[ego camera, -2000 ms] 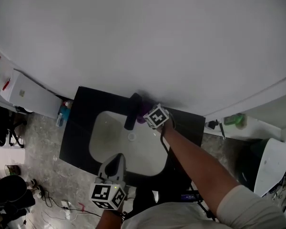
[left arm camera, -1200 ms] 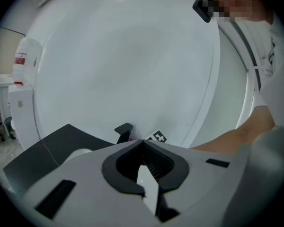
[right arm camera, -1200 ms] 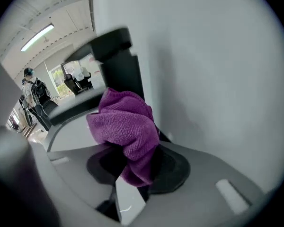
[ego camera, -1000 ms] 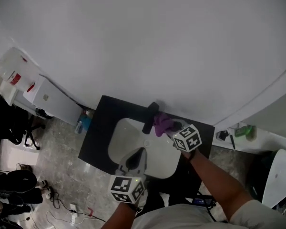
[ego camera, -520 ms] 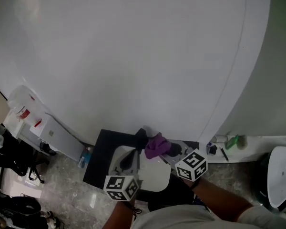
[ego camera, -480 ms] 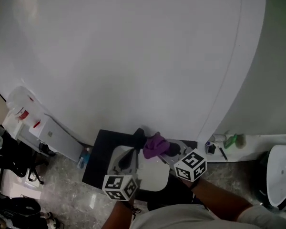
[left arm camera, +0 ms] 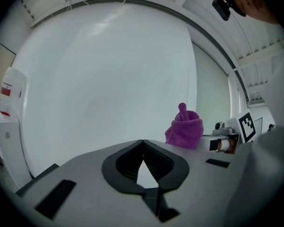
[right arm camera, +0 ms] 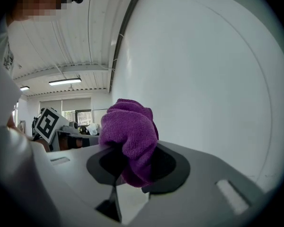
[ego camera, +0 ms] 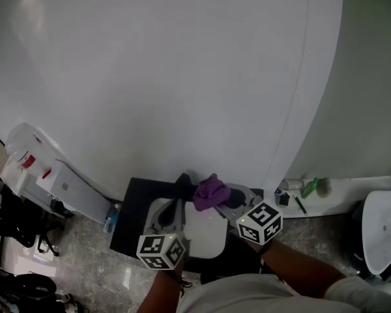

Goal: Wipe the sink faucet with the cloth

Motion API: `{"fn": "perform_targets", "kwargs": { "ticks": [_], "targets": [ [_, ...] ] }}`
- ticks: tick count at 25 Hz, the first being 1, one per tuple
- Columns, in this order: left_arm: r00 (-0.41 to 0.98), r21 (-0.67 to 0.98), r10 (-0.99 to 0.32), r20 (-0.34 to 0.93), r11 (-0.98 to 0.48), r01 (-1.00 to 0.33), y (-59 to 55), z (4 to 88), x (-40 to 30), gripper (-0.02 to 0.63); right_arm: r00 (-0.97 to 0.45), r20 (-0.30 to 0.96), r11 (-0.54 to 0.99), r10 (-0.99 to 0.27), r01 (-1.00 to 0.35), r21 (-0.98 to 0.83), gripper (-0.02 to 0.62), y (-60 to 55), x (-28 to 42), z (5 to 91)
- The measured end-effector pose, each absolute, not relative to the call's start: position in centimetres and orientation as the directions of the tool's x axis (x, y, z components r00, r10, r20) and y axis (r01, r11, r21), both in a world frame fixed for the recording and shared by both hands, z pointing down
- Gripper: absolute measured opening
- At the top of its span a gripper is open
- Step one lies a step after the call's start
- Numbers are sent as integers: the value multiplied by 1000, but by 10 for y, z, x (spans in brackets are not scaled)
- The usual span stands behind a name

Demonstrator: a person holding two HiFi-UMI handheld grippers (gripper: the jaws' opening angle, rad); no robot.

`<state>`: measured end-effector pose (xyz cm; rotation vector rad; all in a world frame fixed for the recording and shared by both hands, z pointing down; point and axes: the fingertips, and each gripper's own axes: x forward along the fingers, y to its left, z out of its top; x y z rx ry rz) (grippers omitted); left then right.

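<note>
In the head view a black faucet (ego camera: 182, 182) stands at the back of a white sink basin (ego camera: 205, 233) set in a black countertop (ego camera: 133, 223). My right gripper (ego camera: 218, 199) is shut on a bunched purple cloth (ego camera: 212, 191), held up just right of the faucet, apart from it. The right gripper view shows the cloth (right arm camera: 130, 136) bulging out of the closed jaws of the right gripper (right arm camera: 128, 162), with white wall behind. My left gripper (ego camera: 174, 206) hangs over the basin, shut on nothing. Its tips meet in the left gripper view (left arm camera: 142, 142), where the cloth (left arm camera: 184, 132) shows at the right.
A white wall fills most of every view. A white cabinet (ego camera: 65, 186) and a blue bottle (ego camera: 111, 217) stand left of the countertop. A ledge to the right carries a green bottle (ego camera: 311, 188) and small items. A white fixture (ego camera: 378, 233) is at far right.
The cloth has come off the faucet and drawn back to its right in the right gripper. The head view has tilted up, showing far more wall. Both grippers now sit closer together.
</note>
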<state>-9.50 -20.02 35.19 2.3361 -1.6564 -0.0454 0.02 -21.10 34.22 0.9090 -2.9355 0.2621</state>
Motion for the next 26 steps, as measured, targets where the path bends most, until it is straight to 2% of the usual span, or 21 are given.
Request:
{"fn": "perform_targets", "kwargs": {
  "ticks": [26],
  "targets": [
    [354, 245, -926, 131, -316, -917, -204, 353, -92, 6, -819, 101, 809, -565, -573, -127, 117, -211, 3, 334]
  ]
}}
